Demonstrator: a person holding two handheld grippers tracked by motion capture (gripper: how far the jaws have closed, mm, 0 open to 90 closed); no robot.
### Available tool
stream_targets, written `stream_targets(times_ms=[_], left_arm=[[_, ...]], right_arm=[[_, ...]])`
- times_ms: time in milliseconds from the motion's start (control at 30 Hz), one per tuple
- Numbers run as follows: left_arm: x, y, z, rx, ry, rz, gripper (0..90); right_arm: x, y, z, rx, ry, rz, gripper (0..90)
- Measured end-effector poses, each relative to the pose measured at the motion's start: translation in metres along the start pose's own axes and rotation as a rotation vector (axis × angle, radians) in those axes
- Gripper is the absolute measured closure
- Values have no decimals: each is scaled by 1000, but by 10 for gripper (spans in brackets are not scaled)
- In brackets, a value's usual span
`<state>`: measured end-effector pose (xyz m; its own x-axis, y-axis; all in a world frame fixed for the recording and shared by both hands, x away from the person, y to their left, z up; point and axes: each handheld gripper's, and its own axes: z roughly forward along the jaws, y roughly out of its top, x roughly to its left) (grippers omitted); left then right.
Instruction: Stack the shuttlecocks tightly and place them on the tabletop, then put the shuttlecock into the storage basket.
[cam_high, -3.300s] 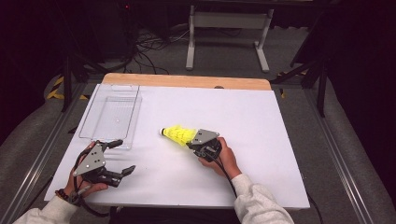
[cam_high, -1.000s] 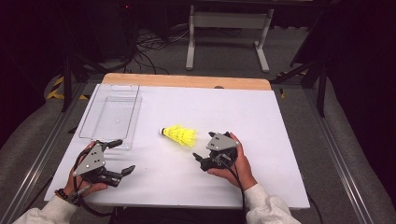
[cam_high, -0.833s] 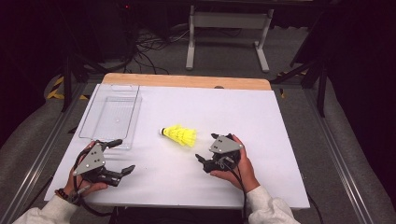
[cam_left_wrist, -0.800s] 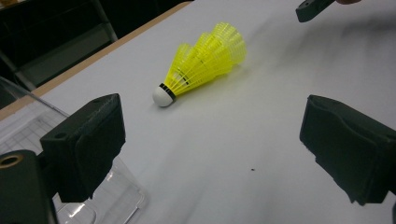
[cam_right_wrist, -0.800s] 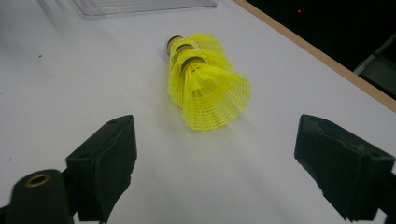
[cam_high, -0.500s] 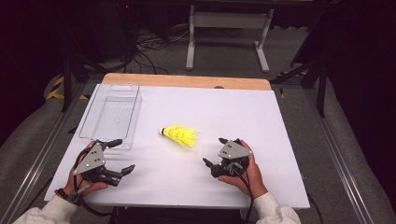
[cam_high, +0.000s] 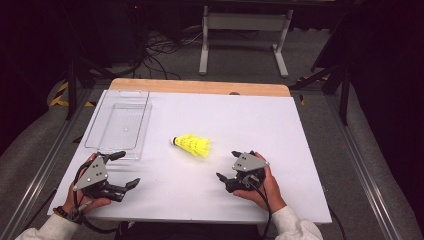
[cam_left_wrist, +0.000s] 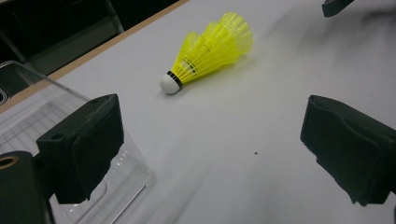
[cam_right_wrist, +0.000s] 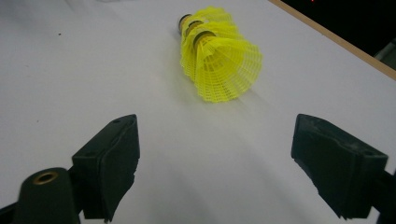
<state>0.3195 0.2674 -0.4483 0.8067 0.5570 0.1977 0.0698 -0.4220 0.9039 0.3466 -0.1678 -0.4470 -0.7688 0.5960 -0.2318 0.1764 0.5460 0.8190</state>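
A yellow plastic shuttlecock stack (cam_high: 191, 145), a few nested into one another, lies on its side in the middle of the white table, white cork pointing left. My right gripper (cam_high: 226, 166) rests on the table a short way right of and nearer than its skirt, open and empty. In the right gripper view the shuttlecock stack (cam_right_wrist: 219, 56) lies ahead of the wide-apart jaws of the right gripper (cam_right_wrist: 215, 158), skirt towards me. My left gripper (cam_high: 127, 169) stands open at the near left, empty. From the left gripper (cam_left_wrist: 215, 140) the shuttlecock stack (cam_left_wrist: 210, 46) lies well ahead, apart from both jaws.
A clear plastic tray (cam_high: 142, 125) sits empty at the table's left, just beyond the left gripper, and its corner (cam_left_wrist: 28, 107) lies beside that gripper's left jaw. A wooden strip (cam_high: 200, 86) borders the far edge. A metal stand (cam_high: 245, 22) and cables are on the floor beyond.
My right gripper has drawn back from the shuttlecock's skirt, moving right and towards the near edge. The shuttlecock stays where it lay. The left gripper has not moved.
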Motion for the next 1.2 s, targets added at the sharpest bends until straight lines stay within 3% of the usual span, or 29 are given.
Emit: stream_targets(times_ms=[367,533,900,1200], left_arm=[[-2,-5,-12,10,34,-17,67],[-4,-6,-14,9,41,-21,68],[-1,-4,-9,8,32,-11,69],[-2,-2,-4,11,18,0,69]], right_arm=[[5,10,24,24,67,-26,180],[6,12,33,45,74,-29,198],[2,15,55,89,120,19,212],[7,23,70,120,152,9,221]])
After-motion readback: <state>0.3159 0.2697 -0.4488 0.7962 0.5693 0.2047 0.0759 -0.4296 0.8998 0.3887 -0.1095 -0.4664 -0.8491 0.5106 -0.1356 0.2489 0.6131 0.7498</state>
